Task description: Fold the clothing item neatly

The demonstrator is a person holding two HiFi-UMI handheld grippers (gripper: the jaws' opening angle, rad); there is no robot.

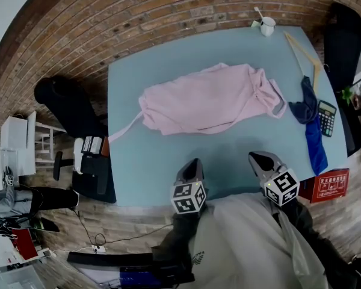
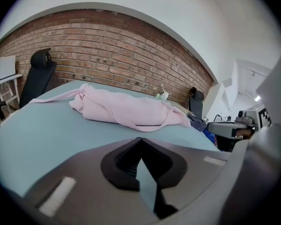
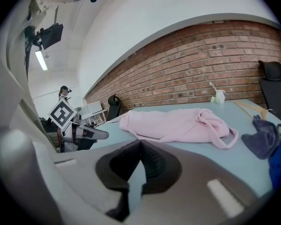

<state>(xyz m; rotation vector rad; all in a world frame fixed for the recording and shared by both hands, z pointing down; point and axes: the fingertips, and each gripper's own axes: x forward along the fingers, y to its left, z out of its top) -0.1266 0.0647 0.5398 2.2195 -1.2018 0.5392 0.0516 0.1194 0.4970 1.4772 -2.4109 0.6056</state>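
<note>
My left hand-held gripper (image 1: 194,163) and right hand-held gripper (image 1: 257,158) are both closed, empty, short of the pink garment (image 1: 210,98). It looks soft, light, floppy; I'd pinch its outer edges.

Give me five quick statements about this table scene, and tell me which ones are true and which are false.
1. The pink garment is folded into a neat square. False: it lies rumpled on the table.
2. The left gripper and the right gripper are both shut and empty. True.
3. In the head view, the calculator lies left of the garment. False: it lies to the right, by the blue cloth.
4. A white cup stands at the table's far edge. True.
5. Neither gripper touches the garment. True.
</note>
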